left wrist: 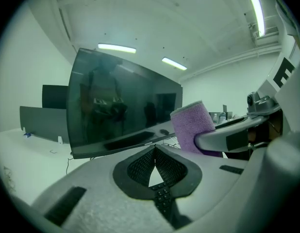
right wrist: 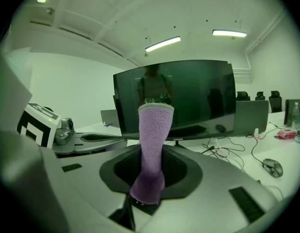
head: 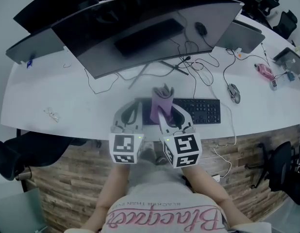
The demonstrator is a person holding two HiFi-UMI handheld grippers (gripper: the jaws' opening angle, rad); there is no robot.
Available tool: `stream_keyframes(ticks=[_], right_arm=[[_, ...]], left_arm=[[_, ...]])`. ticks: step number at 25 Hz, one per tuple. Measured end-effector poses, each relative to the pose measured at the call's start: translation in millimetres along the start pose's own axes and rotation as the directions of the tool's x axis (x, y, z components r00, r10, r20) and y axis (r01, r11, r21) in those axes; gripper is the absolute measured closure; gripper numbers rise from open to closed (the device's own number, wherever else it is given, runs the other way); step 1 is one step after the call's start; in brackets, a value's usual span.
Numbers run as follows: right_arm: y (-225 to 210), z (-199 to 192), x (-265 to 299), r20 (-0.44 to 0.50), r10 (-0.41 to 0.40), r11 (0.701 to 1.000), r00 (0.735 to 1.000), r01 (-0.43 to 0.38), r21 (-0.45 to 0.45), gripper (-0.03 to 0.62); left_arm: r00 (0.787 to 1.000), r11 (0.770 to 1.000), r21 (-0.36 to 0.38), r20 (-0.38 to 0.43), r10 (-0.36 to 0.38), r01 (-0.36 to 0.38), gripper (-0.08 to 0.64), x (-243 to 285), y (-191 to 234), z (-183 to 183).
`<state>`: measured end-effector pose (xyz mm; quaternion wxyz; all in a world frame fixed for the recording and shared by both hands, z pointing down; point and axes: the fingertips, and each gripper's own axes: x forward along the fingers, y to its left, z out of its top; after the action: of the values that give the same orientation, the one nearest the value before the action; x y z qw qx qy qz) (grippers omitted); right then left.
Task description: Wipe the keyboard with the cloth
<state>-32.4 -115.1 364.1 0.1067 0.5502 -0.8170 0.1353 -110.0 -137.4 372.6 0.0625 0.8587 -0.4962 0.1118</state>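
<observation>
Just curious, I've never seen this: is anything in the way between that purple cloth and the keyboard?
Nothing visible. The right hand-held gripper holds the cloth directly over the left part of the keyboard, with no object between them. The left hand-held gripper, shut and empty, sits beside it on the left, not under the cloth.

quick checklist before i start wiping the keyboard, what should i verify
1. Cloth clamped in the right gripper jaws: ok.
2. Left gripper jaws together and empty: ok.
3. Keyboard top free of objects: ok on the visible part; its left end is hidden behind the grippers.
4. Cloth touching the keys: cannot tell.
5. Mouse apart from the keyboard: ok.
</observation>
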Motion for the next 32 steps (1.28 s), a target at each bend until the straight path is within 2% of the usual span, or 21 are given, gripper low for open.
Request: stream_keyframes(ticks=[10,18,27,32], right_arm=[[20,-30,69,-0.162,0.112,0.993,0.98,-0.116,-0.019,0.503],[28,-64,104,-0.262,0.126,0.992,0.957,-0.123,0.026,0.503],[37,-102,138,-0.385,0.156,0.987,0.909,-0.131,0.09,0.503],[38,-115,152,-0.433,0.149,0.988,0.889,-0.12,0.092,0.503]], left_arm=[[0.994,0.998,-0.039,-0.101,0.037,-0.042,0.555,18,47,-41],[0.984,0.998,-0.054,-0.177,0.021,-0.031,0.555,34,58,-69],[0.969,0.997,-0.079,-0.247,-0.005,-0.015,0.555,47,72,-97],[0.96,0.996,-0.09,-0.278,-0.025,0.0,0.555,56,78,-109]])
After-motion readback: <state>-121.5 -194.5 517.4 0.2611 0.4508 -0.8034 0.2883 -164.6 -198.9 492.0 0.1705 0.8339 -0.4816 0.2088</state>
